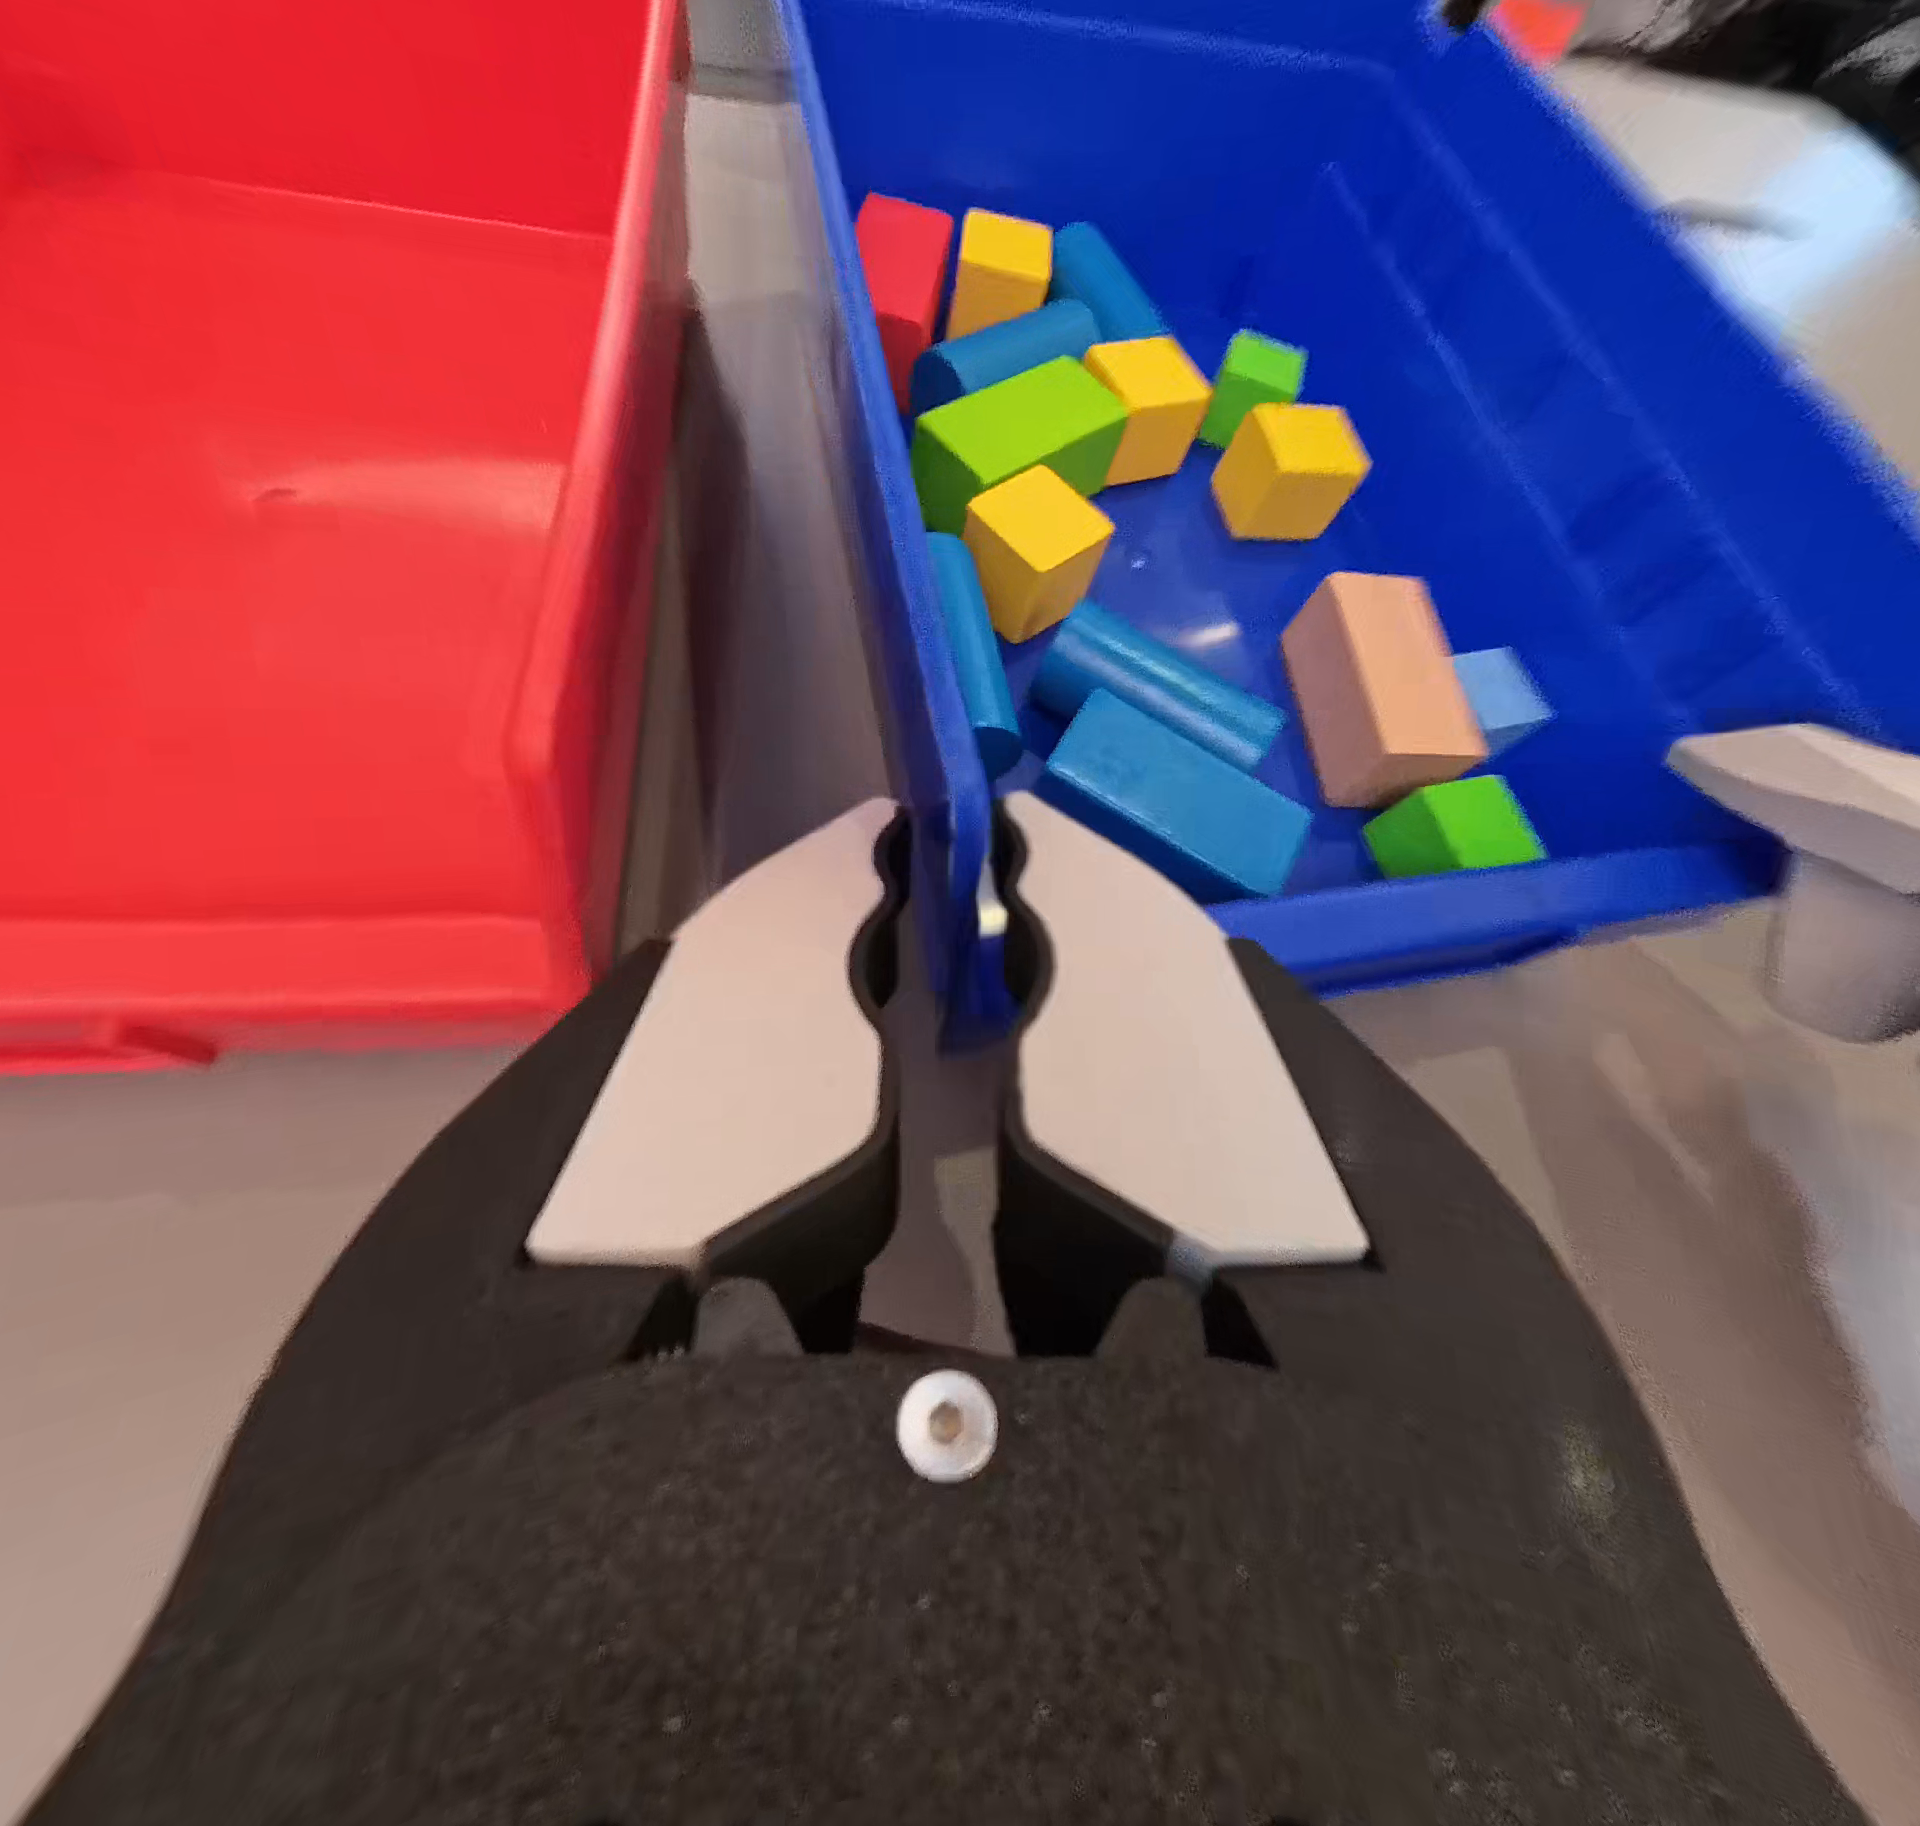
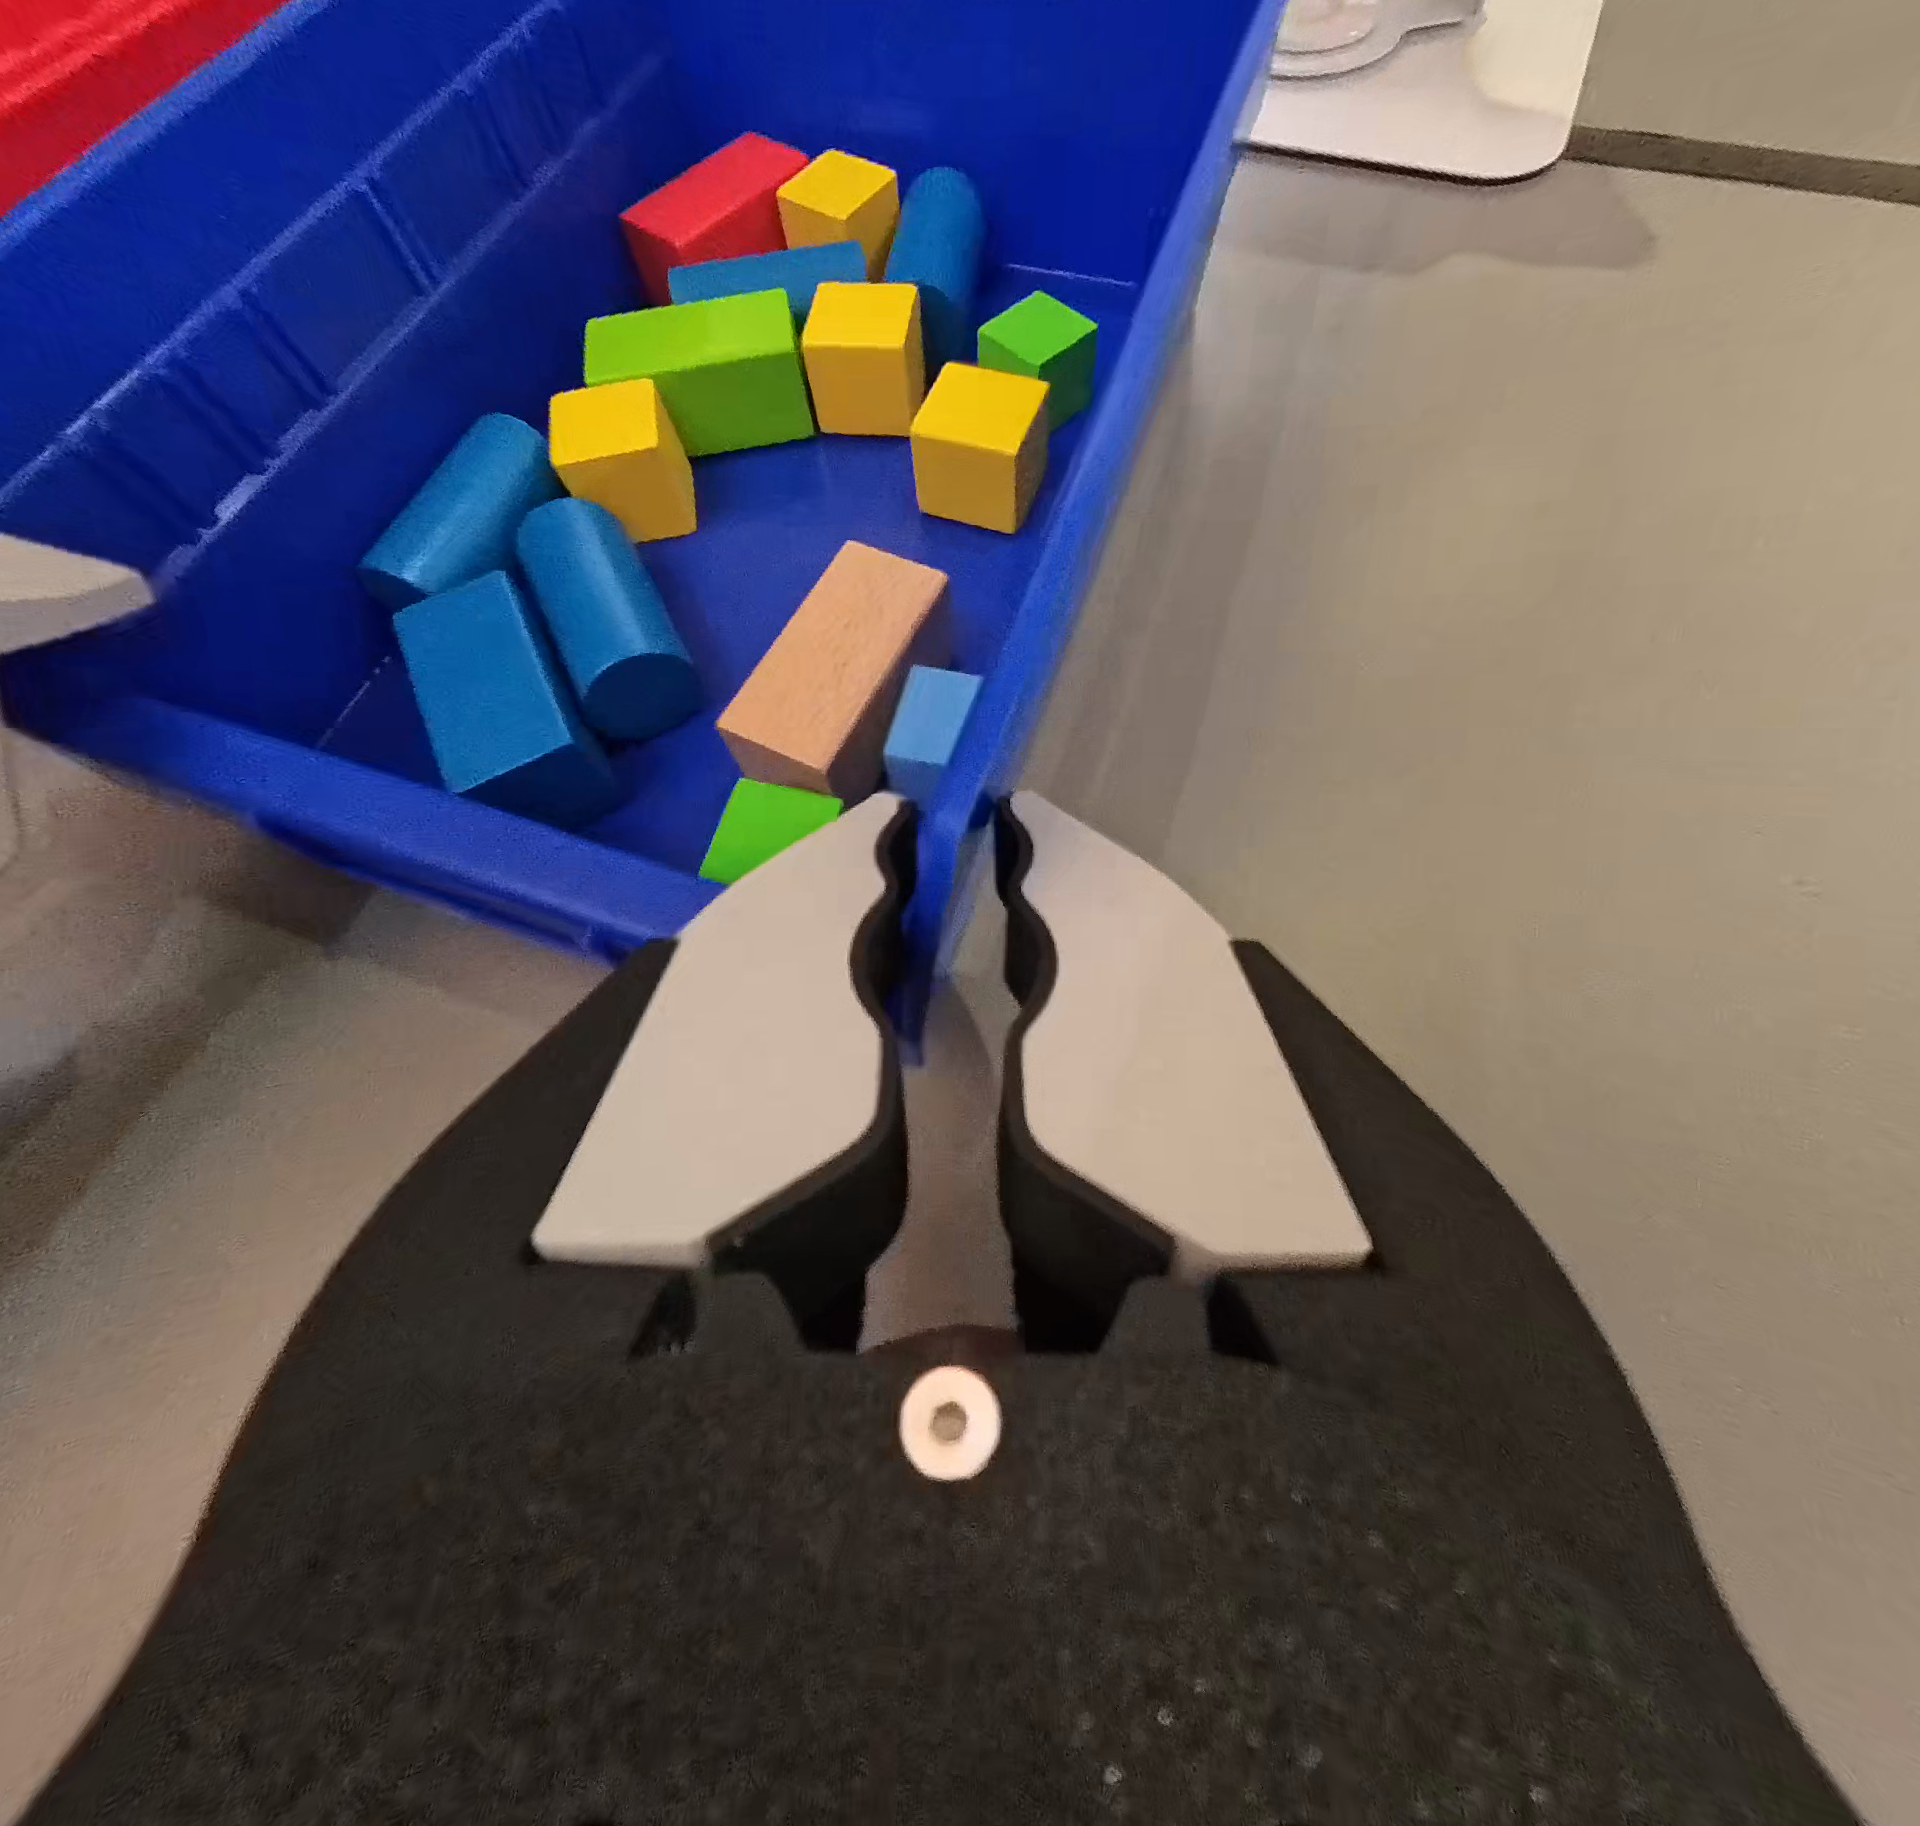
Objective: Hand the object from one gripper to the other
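A blue plastic bin [image 1: 1558, 322] holds several coloured wooden blocks, among them a plain wood block [image 1: 1377, 685]. My left gripper [image 1: 951, 820] is shut on the bin's left wall near the front corner. My right gripper [image 2: 951, 815] is shut on the bin's [image 2: 312, 249] right wall near the front corner, next to the plain wood block [image 2: 836, 670]. A finger of the right gripper [image 1: 1808, 810] shows at the right edge of the left wrist view. A shadow lies under the bin's front edge.
An empty red bin [image 1: 312, 426] stands just left of the blue one, with a narrow gap of grey table [image 1: 748, 529] between them. A white stand base [image 2: 1423, 62] sits on the table behind the blue bin's right side.
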The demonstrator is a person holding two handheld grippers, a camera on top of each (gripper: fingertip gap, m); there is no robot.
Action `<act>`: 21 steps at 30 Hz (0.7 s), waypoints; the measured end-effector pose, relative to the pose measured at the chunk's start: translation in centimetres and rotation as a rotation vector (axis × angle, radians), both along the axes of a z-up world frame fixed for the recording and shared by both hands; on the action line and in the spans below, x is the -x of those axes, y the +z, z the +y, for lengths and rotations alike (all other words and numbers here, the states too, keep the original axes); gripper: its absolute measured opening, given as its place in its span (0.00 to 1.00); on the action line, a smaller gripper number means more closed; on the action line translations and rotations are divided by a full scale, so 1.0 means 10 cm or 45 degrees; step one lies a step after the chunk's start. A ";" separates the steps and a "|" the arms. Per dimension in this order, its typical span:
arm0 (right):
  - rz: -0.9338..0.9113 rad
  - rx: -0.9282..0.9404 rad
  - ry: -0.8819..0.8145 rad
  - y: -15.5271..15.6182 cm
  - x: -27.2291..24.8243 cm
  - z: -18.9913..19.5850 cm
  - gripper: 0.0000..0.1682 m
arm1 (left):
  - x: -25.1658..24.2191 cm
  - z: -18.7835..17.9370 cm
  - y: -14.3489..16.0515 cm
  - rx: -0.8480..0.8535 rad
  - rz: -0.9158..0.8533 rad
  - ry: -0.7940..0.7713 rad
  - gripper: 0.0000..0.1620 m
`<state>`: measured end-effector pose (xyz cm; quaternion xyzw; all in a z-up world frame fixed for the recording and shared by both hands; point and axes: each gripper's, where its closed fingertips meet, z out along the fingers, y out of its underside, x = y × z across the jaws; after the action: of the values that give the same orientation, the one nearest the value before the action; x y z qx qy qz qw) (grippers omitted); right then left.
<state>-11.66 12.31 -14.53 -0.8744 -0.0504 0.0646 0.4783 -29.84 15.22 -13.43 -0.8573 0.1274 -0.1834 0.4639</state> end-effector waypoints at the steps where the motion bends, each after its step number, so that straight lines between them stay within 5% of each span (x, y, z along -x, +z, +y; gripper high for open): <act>1: 0.008 -0.018 0.011 0.05 -0.03 -0.07 0.11 | 0.06 -0.09 0.12 -0.013 -0.087 -0.011 0.15; 4: 0.017 -0.153 0.062 0.30 -0.14 -0.35 0.22 | 0.47 -0.36 0.54 -0.107 -0.248 -0.024 0.26; 6: 0.018 -0.244 0.139 0.45 -0.13 -0.58 0.22 | 1.19 -0.34 0.63 -0.220 -0.113 0.147 0.26; 10: 0.001 -0.299 0.359 0.40 0.07 -0.91 0.28 | 2.38 0.12 0.38 -0.110 0.063 0.314 0.30; 14: -0.061 -0.287 0.523 0.29 0.39 -0.94 0.39 | 2.62 0.69 0.20 -0.020 0.141 0.270 0.37; 16: -0.127 -0.298 0.571 0.25 0.51 -0.96 0.40 | 2.50 0.90 0.14 -0.006 0.155 0.199 0.31; 18: -0.164 -0.287 0.603 0.15 0.65 -1.04 0.37 | 2.37 0.97 0.07 0.009 0.157 0.159 0.07; 21: -0.157 -0.292 0.654 0.08 0.86 -1.11 0.37 | 2.33 0.84 0.05 0.031 0.121 0.227 0.02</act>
<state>-20.28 1.21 -13.70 -0.7755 -0.3061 0.1240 0.5381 -53.13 23.66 -12.88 -0.8785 0.0704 -0.1020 0.4613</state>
